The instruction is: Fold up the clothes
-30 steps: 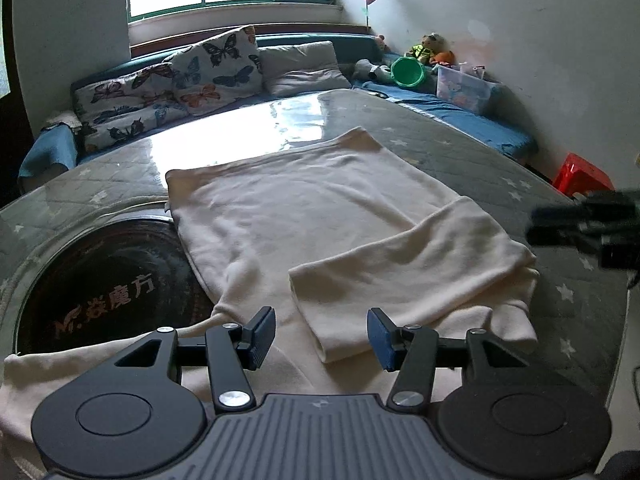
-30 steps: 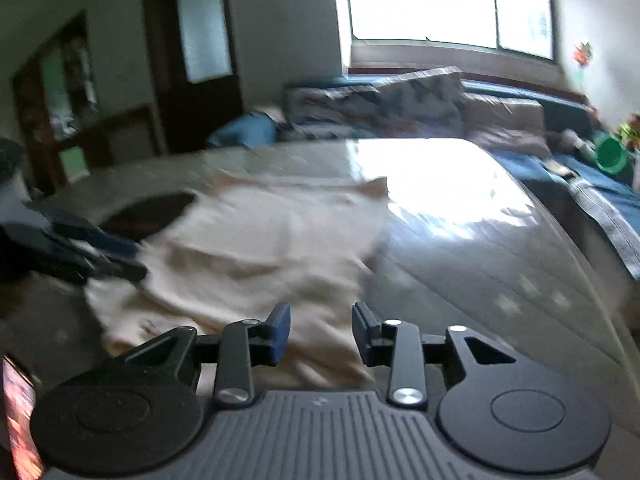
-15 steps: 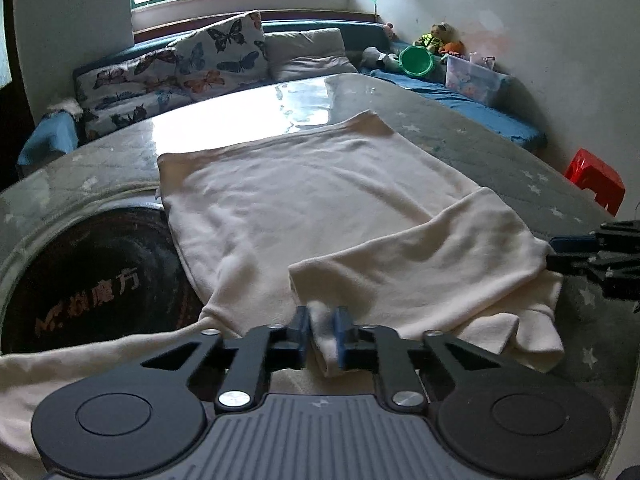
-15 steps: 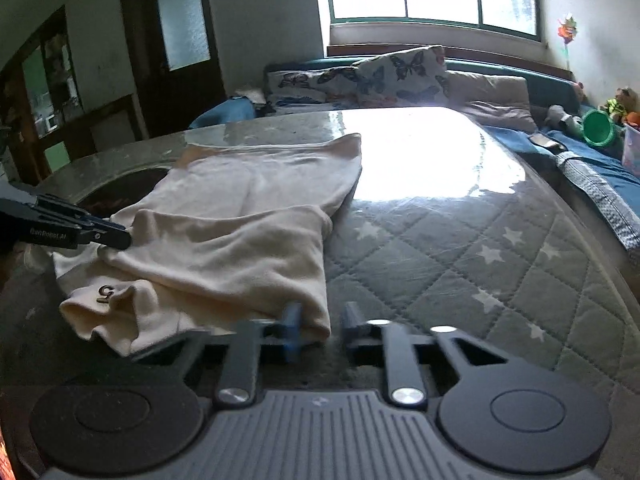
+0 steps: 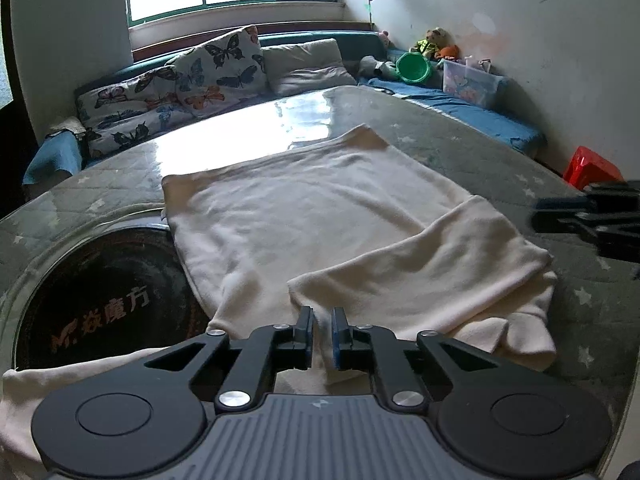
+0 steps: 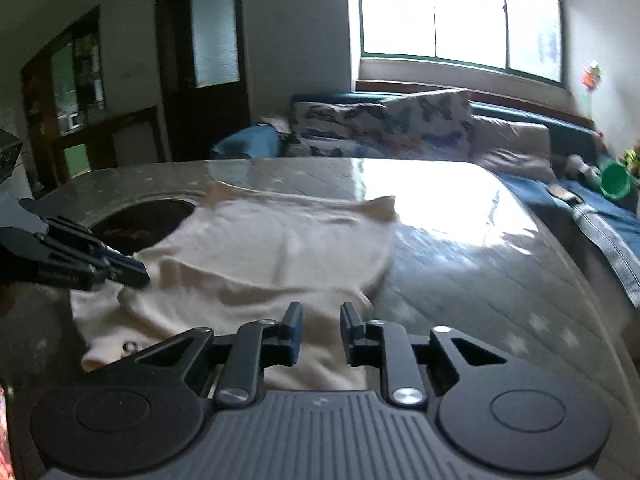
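Two claws work a cream garment (image 5: 304, 216) spread on the quilted surface (image 5: 480, 136): the left claw (image 5: 321, 330) is clenched on its folded near edge, while the right claw (image 6: 320, 330) hangs released over its near end.

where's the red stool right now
In the left wrist view the red stool sits at the far right, on the floor past the table edge, below the blue bench cushion and just above the right gripper.
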Tool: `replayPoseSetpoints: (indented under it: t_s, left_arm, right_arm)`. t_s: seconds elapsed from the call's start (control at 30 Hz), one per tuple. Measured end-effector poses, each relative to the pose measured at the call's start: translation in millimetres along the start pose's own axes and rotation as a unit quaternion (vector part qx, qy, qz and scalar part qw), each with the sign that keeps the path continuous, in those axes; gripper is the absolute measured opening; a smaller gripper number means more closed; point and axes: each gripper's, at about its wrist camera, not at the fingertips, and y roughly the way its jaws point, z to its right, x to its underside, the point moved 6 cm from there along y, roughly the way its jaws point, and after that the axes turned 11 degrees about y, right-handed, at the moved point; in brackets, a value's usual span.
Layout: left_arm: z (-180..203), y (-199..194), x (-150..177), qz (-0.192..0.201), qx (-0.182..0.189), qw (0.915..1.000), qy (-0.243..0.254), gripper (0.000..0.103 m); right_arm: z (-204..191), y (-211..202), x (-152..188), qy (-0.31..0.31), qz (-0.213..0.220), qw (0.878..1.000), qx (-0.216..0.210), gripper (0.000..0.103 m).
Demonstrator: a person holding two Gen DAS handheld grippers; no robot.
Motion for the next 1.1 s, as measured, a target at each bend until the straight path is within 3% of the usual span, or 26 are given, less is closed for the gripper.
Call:
replayPoseSetpoints:
  t_s: [0.3, 0.4, 0.47, 0.5, 0.57, 0.77, 0.93, 1.1]
  left_arm:
    - [-17.7, -6.4, 15.5, -0.008, -0.006, 0.9995, -0.030, 0.015]
    - [-36.4, -24.8, 22.5, 0.010, -0.025, 0.9979, -0.058, 0.016]
    - [-56.3, -38.0, 31.2, 0.019, -0.057, 0.9943, -0.088, 0.020]
    - [-66.7, -44.6, 35.8, 0.023, -0.073, 0.9916, -0.104, 0.023]
    - [-90.4, -57.1, 47.9, 0.026, -0.116, 0.9836, -0.136, 0.038]
    - [-142.9, -81.9, 86.2, 0.007, -0.239, 0.9518, -0.193, 0.046]
    - [-162.0, -85.1, 111.3, -0.010, -0.280, 0.9330, -0.227, 0.050]
    - [-173.7, -82.9, 122.6, -0.012, -0.284, 0.9248, -0.252, 0.051]
  right_arm:
    - [-4.3, 41.0, 6.1, -0.011, -0.032, 0.999, 0.008, 0.031]
    - [-13.6, 34.1, 1.2, -0.023, -0.021, 0.999, -0.005, 0.043]
    - [-23.3, 31.4, -1.5, -0.033, -0.017, 0.999, -0.020, 0.047]
    - [-29.4, 32.5, -1.9, -0.039, -0.017, 0.999, -0.028, 0.048]
    - [-41.9, 35.2, -2.5, -0.050, -0.018, 0.998, -0.043, 0.052]
    - [-80.8, 53.2, 2.1, -0.084, -0.033, 0.993, -0.081, 0.070]
    - [-100.0, 67.7, 11.5, -0.104, -0.048, 0.989, -0.092, 0.082]
    - [-98.8, 77.1, 23.1, -0.095, -0.078, 0.988, -0.094, 0.088]
